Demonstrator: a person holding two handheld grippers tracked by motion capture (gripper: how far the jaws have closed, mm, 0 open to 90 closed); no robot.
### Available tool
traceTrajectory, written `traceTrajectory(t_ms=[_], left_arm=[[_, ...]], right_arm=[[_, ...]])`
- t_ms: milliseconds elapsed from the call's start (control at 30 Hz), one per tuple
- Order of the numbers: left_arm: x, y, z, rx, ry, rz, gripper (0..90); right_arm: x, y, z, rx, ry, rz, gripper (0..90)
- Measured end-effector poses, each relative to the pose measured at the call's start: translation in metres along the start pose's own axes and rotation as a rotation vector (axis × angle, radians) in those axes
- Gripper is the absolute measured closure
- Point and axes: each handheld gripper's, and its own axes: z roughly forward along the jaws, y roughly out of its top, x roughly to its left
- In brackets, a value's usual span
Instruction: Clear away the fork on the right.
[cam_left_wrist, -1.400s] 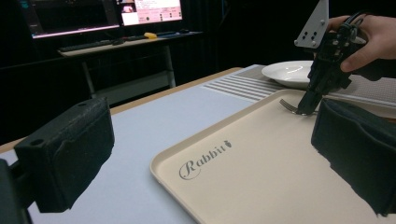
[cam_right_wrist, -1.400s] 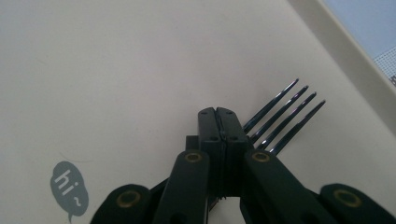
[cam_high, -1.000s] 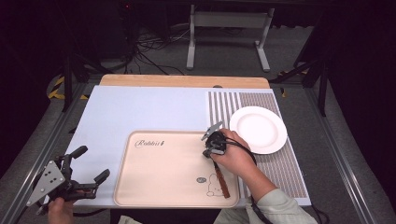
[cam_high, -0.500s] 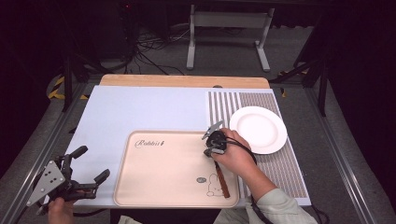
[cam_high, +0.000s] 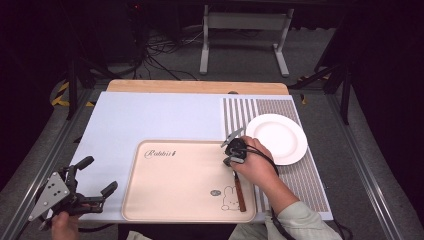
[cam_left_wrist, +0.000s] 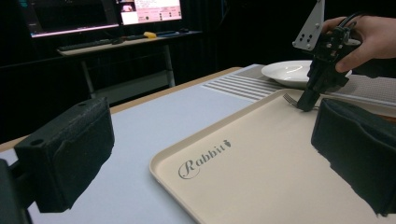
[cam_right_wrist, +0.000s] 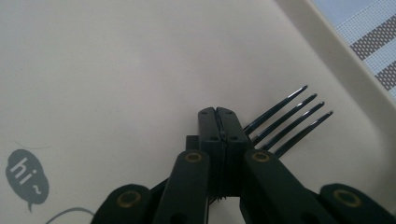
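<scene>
At the near left corner of the worktop (cam_high: 150, 117), the left gripper (cam_high: 95, 182) is hovering in the person's left hand (cam_high: 64, 226), its jaws spread wide and holding nothing; it is lying well apart from the fork and is facing across the tray. Just beyond it, the beige tray (cam_high: 175, 200) is resting on the pale blue mat (cam_high: 150, 120), with the word "Rabbit" printed near its far left corner and a small rabbit drawing near its near right corner. On the right part of the tray, the fork (cam_right_wrist: 285, 122) is lying flat, its wooden handle pointing toward the person and its four tines pointing toward the far right rim. The right gripper (cam_right_wrist: 218, 116), held from above in the person's right hand (cam_high: 257, 167), is standing over the fork's neck with its jaws pressed together; whether they are pinching the fork cannot be told. Farther right, the white plate (cam_high: 277, 137) is sitting on the striped placemat (cam_high: 300, 175), just beside the tray's far right corner.
</scene>
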Motion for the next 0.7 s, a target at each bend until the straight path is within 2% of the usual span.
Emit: traceTrajectory(t_ms=[333, 700], left_arm=[[0.000, 0.000, 0.000, 0.001, 0.000, 0.001, 0.2], [0.000, 0.000, 0.000, -0.001, 0.000, 0.002, 0.2]], right_arm=[[-0.007, -0.006, -0.004, 0.016, -0.020, 0.028, 90.0], [-0.012, -0.012, -0.008, 0.025, -0.036, 0.085, 90.0]])
